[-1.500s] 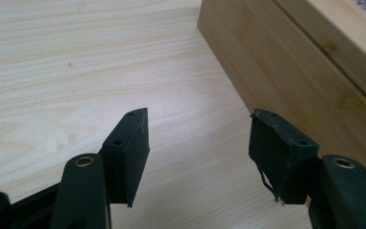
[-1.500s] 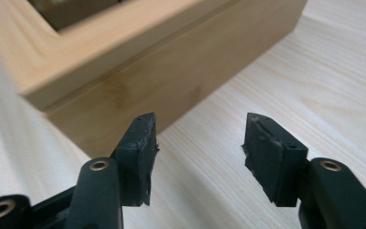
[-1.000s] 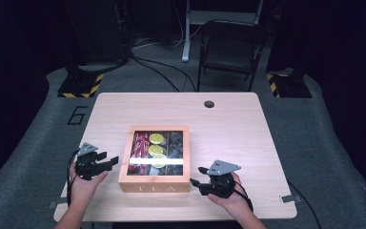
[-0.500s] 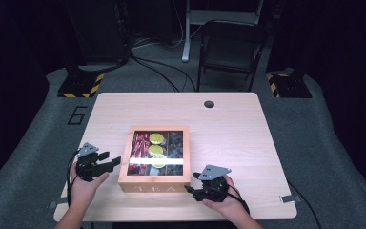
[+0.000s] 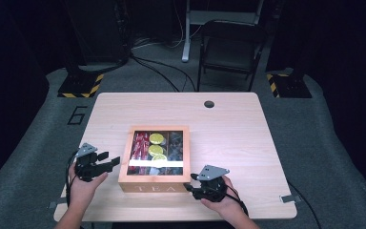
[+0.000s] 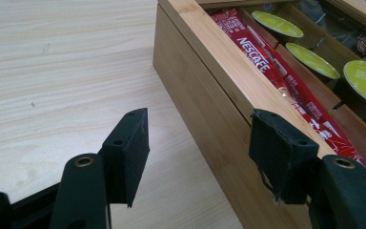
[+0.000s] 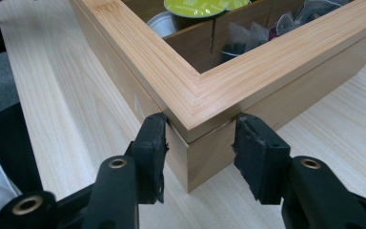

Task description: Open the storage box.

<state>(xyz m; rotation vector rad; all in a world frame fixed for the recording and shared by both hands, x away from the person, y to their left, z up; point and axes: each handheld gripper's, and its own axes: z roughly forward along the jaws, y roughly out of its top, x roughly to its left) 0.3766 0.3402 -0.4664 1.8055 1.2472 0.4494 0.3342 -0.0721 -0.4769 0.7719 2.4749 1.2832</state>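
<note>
A bamboo box [image 5: 155, 183] marked TEA sits at the front middle of the table, its framed lid down. Through the lid I see red Nescafe sticks [image 6: 267, 57], green-topped capsules [image 6: 312, 59] and dark tea bags [image 7: 248, 36]. My left gripper [image 5: 110, 162] is open at the box's left side: in the left gripper view [image 6: 202, 157] one jaw hangs over the table and the other over the box's rim [image 6: 219, 62]. My right gripper [image 5: 189, 185] is open astride the front right corner [image 7: 190, 129], one pad against each face, just below the lid seam.
The light wooden table [image 5: 248, 138] has a cable hole [image 5: 209, 103] near its far edge. A folding chair [image 5: 231, 50] stands behind the table, and yellow-black striped stand bases [image 5: 81, 85] rest on the grey floor at the back left and right.
My right gripper has slid left and forward until its jaws straddle the box's front right corner. The left gripper has barely shifted beside the box's left wall.
</note>
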